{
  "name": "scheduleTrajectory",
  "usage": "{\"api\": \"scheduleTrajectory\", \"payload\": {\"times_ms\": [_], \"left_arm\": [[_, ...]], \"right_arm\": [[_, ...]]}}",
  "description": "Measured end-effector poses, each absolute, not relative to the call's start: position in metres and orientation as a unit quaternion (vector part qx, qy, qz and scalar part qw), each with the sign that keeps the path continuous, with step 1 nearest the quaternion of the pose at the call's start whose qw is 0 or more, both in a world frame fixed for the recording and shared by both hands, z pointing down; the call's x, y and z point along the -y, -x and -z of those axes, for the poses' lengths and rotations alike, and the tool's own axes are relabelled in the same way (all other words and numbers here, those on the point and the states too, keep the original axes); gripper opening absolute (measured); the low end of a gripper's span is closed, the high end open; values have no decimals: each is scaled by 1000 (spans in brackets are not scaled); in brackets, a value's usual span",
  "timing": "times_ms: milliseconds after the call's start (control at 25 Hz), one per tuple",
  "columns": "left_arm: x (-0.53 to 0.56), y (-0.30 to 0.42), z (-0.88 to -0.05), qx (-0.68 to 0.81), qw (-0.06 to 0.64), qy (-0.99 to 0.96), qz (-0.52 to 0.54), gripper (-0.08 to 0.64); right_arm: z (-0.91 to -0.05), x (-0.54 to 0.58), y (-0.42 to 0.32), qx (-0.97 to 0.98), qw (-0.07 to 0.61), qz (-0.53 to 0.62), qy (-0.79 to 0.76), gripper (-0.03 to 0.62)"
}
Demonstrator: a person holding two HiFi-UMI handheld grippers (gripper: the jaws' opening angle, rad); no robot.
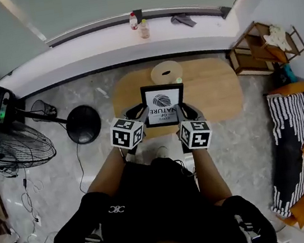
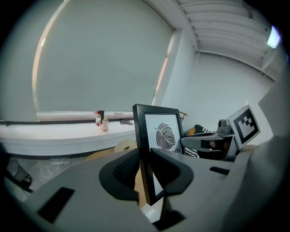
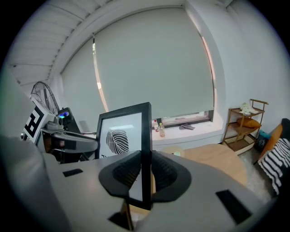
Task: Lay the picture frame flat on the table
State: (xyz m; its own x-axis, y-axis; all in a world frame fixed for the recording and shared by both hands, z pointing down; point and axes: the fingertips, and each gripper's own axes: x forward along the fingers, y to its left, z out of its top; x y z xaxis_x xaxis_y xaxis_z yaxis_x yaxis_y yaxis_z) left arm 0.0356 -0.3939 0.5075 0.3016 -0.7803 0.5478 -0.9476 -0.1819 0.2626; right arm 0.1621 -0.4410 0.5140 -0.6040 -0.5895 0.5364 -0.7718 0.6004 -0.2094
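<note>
A black picture frame [image 1: 163,104] with a white leaf print is held upright above the near edge of the oval wooden table [image 1: 215,89]. My left gripper [image 1: 138,114] is shut on the frame's left border [image 2: 144,154], its dark pads on either side of the black edge. My right gripper [image 1: 180,112] is shut on the frame's right border [image 3: 146,154] in the same way. In each gripper view the print [image 2: 167,134] [image 3: 118,140] faces the other gripper.
A round pale disc [image 1: 166,72] with a small green thing beside it lies on the table beyond the frame. Two bottles [image 1: 139,25] stand on the white window ledge. A floor fan [image 1: 14,149] is at left, a wooden shelf [image 1: 259,45] and striped cushions [image 1: 291,142] at right.
</note>
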Motion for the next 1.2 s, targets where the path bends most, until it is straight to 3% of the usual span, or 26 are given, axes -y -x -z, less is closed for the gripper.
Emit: {"api": "scheduleTrajectory", "payload": {"times_ms": [680, 1200], "left_arm": [[369, 7, -690, 582, 441, -664, -160, 92], [377, 6, -891, 521, 543, -629, -198, 89]], "right_arm": [[-708, 436, -111, 847, 326, -323, -269, 84], [-908, 442, -113, 784, 404, -397, -256, 86]]}}
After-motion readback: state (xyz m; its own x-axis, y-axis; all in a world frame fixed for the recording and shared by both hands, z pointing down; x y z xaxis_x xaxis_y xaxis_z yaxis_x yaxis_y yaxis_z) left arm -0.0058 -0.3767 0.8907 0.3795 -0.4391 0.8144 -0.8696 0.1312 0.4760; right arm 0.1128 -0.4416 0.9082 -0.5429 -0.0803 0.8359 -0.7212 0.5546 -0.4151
